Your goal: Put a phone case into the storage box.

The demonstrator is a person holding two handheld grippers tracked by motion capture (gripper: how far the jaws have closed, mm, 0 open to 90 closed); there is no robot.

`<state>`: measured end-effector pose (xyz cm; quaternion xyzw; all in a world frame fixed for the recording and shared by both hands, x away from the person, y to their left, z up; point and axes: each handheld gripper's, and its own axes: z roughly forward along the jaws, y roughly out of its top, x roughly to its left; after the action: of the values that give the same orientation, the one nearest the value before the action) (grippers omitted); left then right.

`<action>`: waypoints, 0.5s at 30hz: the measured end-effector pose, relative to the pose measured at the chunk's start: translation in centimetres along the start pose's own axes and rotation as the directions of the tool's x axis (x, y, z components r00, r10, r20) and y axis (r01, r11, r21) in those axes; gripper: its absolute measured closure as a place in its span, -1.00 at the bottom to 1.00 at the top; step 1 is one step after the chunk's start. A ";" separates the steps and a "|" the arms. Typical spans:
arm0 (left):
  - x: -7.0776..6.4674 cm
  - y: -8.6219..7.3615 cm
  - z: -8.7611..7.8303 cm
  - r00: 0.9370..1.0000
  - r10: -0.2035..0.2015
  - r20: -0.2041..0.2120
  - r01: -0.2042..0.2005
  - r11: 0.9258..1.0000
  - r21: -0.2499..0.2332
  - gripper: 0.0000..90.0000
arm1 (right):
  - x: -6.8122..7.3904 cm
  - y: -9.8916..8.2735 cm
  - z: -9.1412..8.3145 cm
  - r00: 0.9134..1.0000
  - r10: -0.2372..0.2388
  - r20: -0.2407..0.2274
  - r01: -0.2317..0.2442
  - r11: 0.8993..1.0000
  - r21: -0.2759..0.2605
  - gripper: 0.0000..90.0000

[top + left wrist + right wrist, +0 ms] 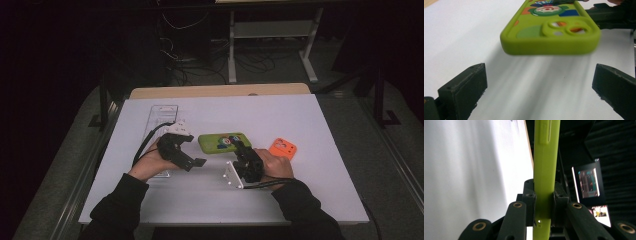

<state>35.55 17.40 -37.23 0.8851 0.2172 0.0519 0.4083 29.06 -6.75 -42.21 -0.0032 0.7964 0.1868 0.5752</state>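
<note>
1. Lime-green soft rubber phone case w/ cartoon print is held off the white table, near its centre. In the left gripper view the case floats above the surface w/ a shadow under it, camera cut-outs facing up.
2. Right gripper is clamped on one end of the case. In the right gripper view both pads pinch the thin green edge, jaws nearly together.
3. Left gripper has jaws spread wide, nothing between them. Its two black pads sit low in its own view, short of the case's camera end, not touching it.
4. Step in hand, as I read it: a one-sided hold. Right carries the case, left is free beside it, prob. a hand-over or a release.
5. Next move calls for: left lining up on the free short end & closing squarely, or backing off so right can carry or place alone. Case is flexible, so an off-centre pinch could bend or twist it.
6. Count: 1 green case; 1 orange phone case flat on the table just right of the right hand; 1 clear plastic tray at the left, behind the left hand; 2 grippers.
</note>
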 end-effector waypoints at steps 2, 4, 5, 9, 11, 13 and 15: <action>0.0 0.0 0.0 1.000 -0.006 0.000 0.006 1.000 -0.002 -1.00 | -0.1 -0.2 0.1 0.997 0.075 -0.027 -0.074 0.997 0.014 0.69; -0.1 0.0 0.1 1.000 -0.005 -0.006 0.004 1.000 -0.003 -1.00 | -0.6 -0.5 0.2 0.991 0.127 -0.027 -0.127 0.992 0.014 0.69; -0.1 0.0 0.1 1.000 -0.008 -0.008 0.008 1.000 -0.002 -1.00 | -0.7 -0.5 0.2 0.986 0.161 -0.036 -0.160 0.987 0.029 0.69; 0.0 0.0 0.1 1.000 -0.003 -0.021 0.002 1.000 -0.011 -1.00 | -1.4 -0.9 0.3 0.970 0.234 -0.070 -0.232 0.972 0.035 0.69; 0.0 0.0 0.1 1.000 -0.014 -0.015 0.014 1.000 0.005 -1.00 | -1.6 -1.0 0.3 0.951 0.296 -0.093 -0.293 0.955 0.048 0.69; 0.1 0.0 0.1 1.000 -0.009 -0.019 0.009 1.000 0.012 -1.00 | -1.7 -0.9 0.3 0.914 0.387 -0.120 -0.382 0.922 0.067 0.69; 0.0 0.0 0.1 1.000 -0.010 -0.019 0.010 1.000 0.011 -1.00 | -2.1 -1.2 0.4 0.892 0.427 -0.147 -0.420 0.904 0.081 0.69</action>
<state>35.58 17.33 -37.29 0.8858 0.2258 0.0567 0.4015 30.41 -8.17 -40.75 0.1689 0.8259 0.2880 0.4543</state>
